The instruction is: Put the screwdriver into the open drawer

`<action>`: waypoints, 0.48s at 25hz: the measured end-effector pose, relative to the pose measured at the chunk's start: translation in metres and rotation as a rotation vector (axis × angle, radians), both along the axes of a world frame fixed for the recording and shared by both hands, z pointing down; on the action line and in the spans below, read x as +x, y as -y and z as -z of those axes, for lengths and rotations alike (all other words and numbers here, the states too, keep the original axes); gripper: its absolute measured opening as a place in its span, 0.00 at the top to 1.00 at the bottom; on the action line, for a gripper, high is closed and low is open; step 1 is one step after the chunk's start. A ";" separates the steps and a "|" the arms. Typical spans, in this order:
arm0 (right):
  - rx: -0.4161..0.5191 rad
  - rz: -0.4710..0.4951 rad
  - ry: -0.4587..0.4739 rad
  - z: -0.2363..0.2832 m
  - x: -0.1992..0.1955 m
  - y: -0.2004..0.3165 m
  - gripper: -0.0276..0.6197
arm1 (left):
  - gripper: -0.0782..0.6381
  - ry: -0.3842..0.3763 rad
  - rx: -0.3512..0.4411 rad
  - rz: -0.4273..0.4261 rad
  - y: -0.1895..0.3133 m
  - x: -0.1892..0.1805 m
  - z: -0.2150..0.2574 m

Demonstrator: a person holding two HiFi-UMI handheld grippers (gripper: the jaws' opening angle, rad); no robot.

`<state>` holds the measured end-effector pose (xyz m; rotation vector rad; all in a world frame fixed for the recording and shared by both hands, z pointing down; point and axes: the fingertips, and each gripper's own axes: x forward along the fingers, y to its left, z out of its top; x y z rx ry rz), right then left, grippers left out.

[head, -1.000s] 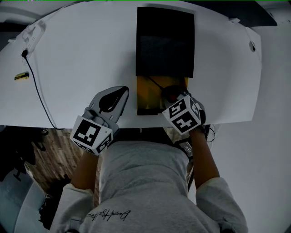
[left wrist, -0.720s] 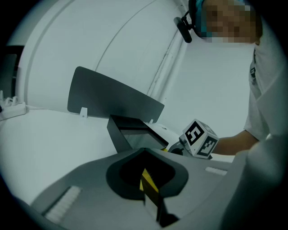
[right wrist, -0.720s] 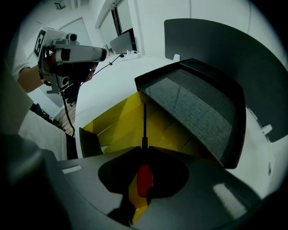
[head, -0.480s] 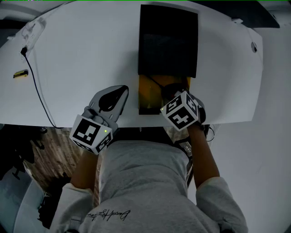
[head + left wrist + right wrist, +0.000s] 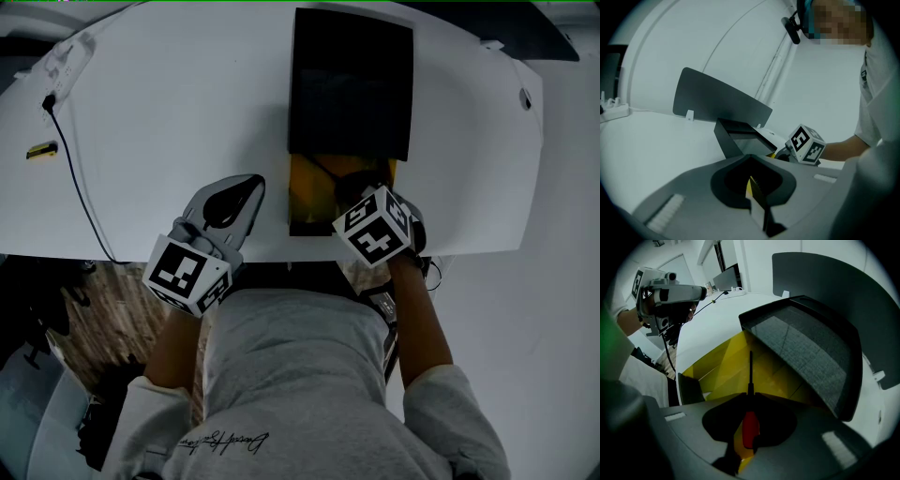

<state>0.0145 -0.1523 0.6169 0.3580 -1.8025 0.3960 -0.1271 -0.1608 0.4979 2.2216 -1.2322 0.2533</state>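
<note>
The screwdriver (image 5: 750, 425) has a red handle and a thin black shaft, and my right gripper (image 5: 751, 439) is shut on the handle. Its shaft points down into the open yellow drawer (image 5: 726, 366) of the black box (image 5: 806, 343). From the head view, the right gripper (image 5: 354, 195) hovers over the right side of the drawer (image 5: 309, 192), which juts out of the box (image 5: 352, 84) toward the table's front edge. My left gripper (image 5: 242, 192) rests on the white table (image 5: 169, 112) left of the drawer, jaws shut on nothing. In its own view the left gripper (image 5: 754, 199) faces the box (image 5: 740, 136).
A black cable (image 5: 77, 173) runs across the table's left side beside a small yellow item (image 5: 42, 151). A white power strip (image 5: 66, 61) lies at the far left corner. A grey panel (image 5: 717, 101) stands behind the box. The table's front edge is just under both grippers.
The right gripper has shifted slightly over the drawer with the screwdriver. The left gripper has stayed in place.
</note>
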 end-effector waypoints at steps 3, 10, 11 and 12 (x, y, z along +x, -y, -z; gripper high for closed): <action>0.003 0.000 0.000 0.000 0.001 0.000 0.84 | 0.89 0.001 0.003 -0.002 0.000 0.001 -0.001; 0.012 0.014 -0.013 0.000 0.002 0.000 0.84 | 0.89 0.001 0.002 0.000 -0.002 -0.001 -0.001; 0.013 0.014 -0.013 -0.001 0.002 -0.001 0.84 | 0.89 0.000 0.001 0.001 -0.002 -0.001 -0.001; 0.014 0.015 -0.013 -0.001 0.002 -0.001 0.83 | 0.89 0.001 0.001 0.000 -0.003 -0.001 -0.001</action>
